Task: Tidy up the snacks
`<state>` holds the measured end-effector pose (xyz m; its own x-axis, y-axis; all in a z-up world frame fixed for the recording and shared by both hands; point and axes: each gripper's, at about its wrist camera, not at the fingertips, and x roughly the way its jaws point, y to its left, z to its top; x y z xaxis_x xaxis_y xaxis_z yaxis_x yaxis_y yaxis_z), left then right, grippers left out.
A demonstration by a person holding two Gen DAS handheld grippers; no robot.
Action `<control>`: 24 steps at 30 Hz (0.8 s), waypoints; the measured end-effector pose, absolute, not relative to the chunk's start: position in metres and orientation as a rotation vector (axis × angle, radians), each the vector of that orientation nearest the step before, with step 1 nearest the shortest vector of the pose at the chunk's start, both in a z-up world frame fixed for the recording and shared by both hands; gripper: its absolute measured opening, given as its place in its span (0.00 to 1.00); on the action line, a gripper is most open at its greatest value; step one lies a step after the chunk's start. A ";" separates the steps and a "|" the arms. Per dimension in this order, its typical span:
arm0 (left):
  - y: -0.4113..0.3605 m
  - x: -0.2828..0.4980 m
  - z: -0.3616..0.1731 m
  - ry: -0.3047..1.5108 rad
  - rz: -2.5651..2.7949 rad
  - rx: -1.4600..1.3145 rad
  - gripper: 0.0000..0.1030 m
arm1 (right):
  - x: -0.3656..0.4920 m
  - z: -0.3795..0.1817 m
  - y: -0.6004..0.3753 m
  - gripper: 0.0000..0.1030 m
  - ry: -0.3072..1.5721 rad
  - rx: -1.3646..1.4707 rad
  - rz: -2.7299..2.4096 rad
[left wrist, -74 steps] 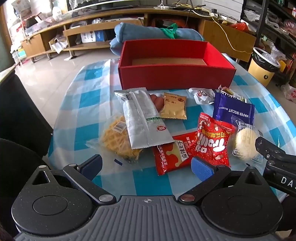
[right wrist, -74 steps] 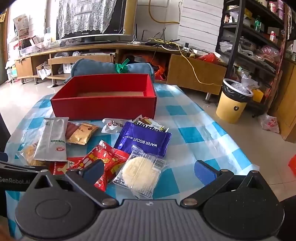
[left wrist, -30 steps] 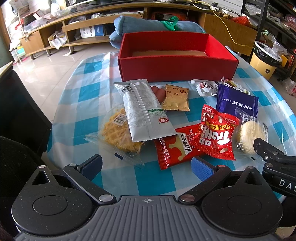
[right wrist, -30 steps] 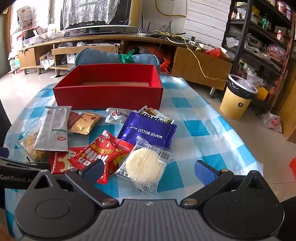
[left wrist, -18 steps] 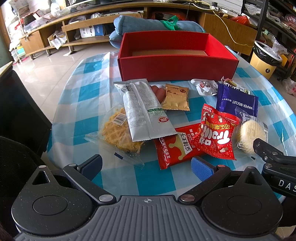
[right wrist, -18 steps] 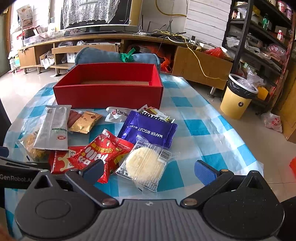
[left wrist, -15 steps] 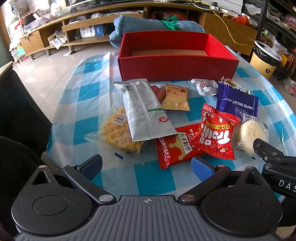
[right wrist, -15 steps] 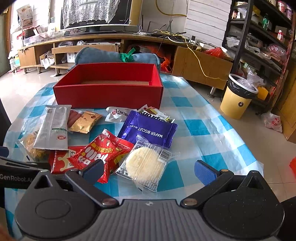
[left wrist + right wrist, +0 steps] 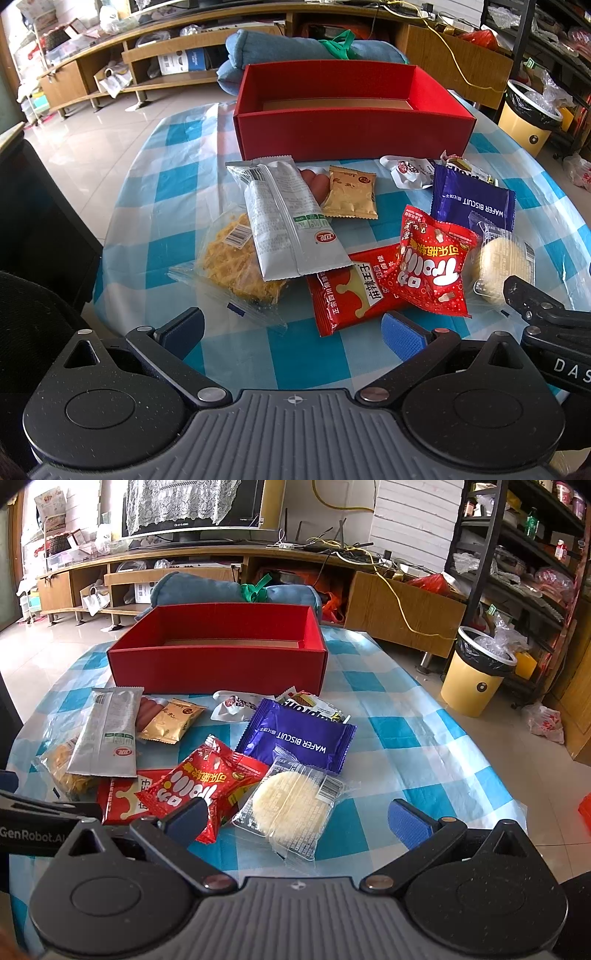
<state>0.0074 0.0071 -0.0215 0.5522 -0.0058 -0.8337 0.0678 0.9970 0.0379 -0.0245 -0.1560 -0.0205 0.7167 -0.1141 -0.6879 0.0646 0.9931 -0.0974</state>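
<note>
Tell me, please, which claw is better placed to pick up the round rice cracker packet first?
The right claw: it is open and the rice cracker packet lies directly between its fingers. The left claw faces the red chip bag, with the cracker off to its right.

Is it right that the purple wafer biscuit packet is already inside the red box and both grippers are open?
Not quite. The purple wafer biscuit packet is not inside the red box; it lies on the checked tablecloth in front of it, as the right wrist view shows. The left gripper and right gripper are indeed open.
</note>
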 end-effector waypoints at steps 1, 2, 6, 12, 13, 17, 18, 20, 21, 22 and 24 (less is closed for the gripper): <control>0.007 0.007 -0.022 0.985 -0.044 0.068 1.00 | -0.024 -0.021 -0.156 0.97 0.766 -0.068 -0.099; 0.007 0.007 -0.022 0.985 -0.043 0.069 1.00 | -0.025 -0.021 -0.156 0.97 0.766 -0.068 -0.099; 0.007 0.007 -0.021 0.985 -0.043 0.068 1.00 | -0.024 -0.021 -0.156 0.97 0.766 -0.068 -0.098; 0.007 0.008 -0.021 0.986 -0.044 0.068 1.00 | -0.025 -0.022 -0.156 0.97 0.768 -0.069 -0.097; 0.007 0.007 -0.021 0.986 -0.044 0.068 1.00 | -0.025 -0.022 -0.156 0.97 0.768 -0.070 -0.097; 0.006 0.007 -0.022 0.986 -0.045 0.068 1.00 | -0.024 -0.022 -0.155 0.97 0.772 -0.073 -0.093; 0.006 0.006 -0.023 0.986 -0.046 0.067 1.00 | -0.024 -0.022 -0.155 0.97 0.776 -0.074 -0.092; 0.006 0.006 -0.023 0.987 -0.045 0.066 1.00 | -0.022 -0.022 -0.154 0.97 0.783 -0.078 -0.086; 0.006 0.006 -0.024 0.987 -0.043 0.063 1.00 | -0.021 -0.021 -0.153 0.97 0.787 -0.083 -0.081; 0.007 0.006 -0.024 0.988 -0.043 0.060 1.00 | -0.019 -0.021 -0.153 0.97 0.790 -0.090 -0.077; 0.009 0.008 -0.023 0.992 -0.039 0.053 1.00 | -0.015 -0.020 -0.151 0.96 0.798 -0.100 -0.067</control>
